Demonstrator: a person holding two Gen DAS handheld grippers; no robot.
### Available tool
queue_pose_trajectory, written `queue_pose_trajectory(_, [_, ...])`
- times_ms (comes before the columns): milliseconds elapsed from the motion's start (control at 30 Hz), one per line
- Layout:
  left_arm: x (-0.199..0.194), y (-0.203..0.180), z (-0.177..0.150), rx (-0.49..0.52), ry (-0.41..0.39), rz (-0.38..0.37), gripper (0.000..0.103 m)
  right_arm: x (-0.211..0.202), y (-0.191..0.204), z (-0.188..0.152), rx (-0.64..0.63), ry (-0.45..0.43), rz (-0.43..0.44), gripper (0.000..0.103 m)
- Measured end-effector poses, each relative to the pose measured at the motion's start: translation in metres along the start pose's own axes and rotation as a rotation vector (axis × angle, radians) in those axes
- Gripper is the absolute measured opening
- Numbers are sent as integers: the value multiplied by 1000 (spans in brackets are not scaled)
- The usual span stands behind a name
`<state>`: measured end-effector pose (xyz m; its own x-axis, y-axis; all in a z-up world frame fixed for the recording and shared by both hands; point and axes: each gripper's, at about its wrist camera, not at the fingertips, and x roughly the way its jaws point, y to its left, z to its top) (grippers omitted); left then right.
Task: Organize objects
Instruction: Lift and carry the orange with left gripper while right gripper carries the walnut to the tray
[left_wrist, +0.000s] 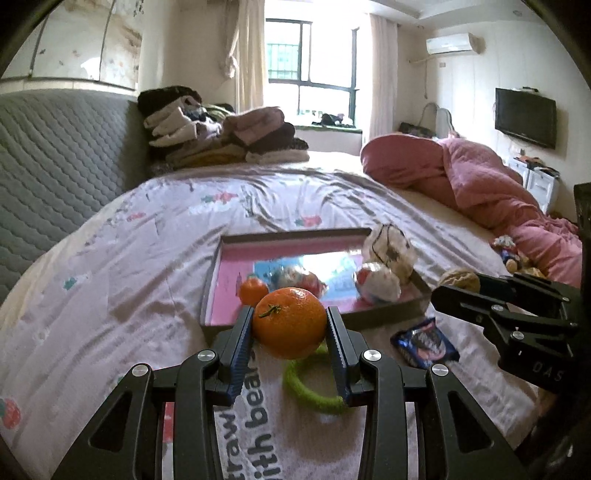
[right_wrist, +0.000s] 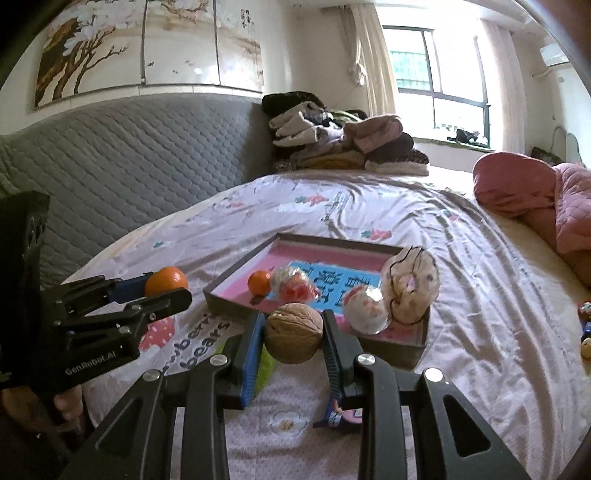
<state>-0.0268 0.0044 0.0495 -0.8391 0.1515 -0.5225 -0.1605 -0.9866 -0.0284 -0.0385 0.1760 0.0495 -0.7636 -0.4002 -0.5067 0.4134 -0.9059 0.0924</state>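
Watching the left wrist view, I am seeing my left gripper pinching an orange just before the tray; being round, it could roll out. Checking the right wrist view, my right gripper is clamping a walnut near the tray's front wall, which it might clip.

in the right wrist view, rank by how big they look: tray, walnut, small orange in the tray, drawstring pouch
1. tray, by far the largest.
2. drawstring pouch.
3. walnut, held nearest the camera, so its look is inflated; close to the pouch.
4. small orange, smallest.
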Motion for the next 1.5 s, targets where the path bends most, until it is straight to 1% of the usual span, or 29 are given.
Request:
queue_pose_trajectory(200, [-2,-2,15,12,-27,3,39,-2,-3,12,-8,-19,-21,31])
queue_pose_trajectory(400, [-3,-1,36,26,-69,10,39,-6,-4,31,-27,-57,-39,31])
queue_pose_trajectory(567, [0,2,51,28,-85,22,39,-5,-2,45,-48,-78,-48,31])
queue_pose_trajectory(833, [12,8,70,17,-88,23,39,-1,-7,67,-58,-112,-57,31])
queue_pose_trajectory(1033, [21,17,88,9,-93,28,39,5,-13,78,-63,-121,-68,31])
queue_pose_trajectory(1500, [48,26,102,14,-85,55,39,25,-30,93,-72,-128,-97,31])
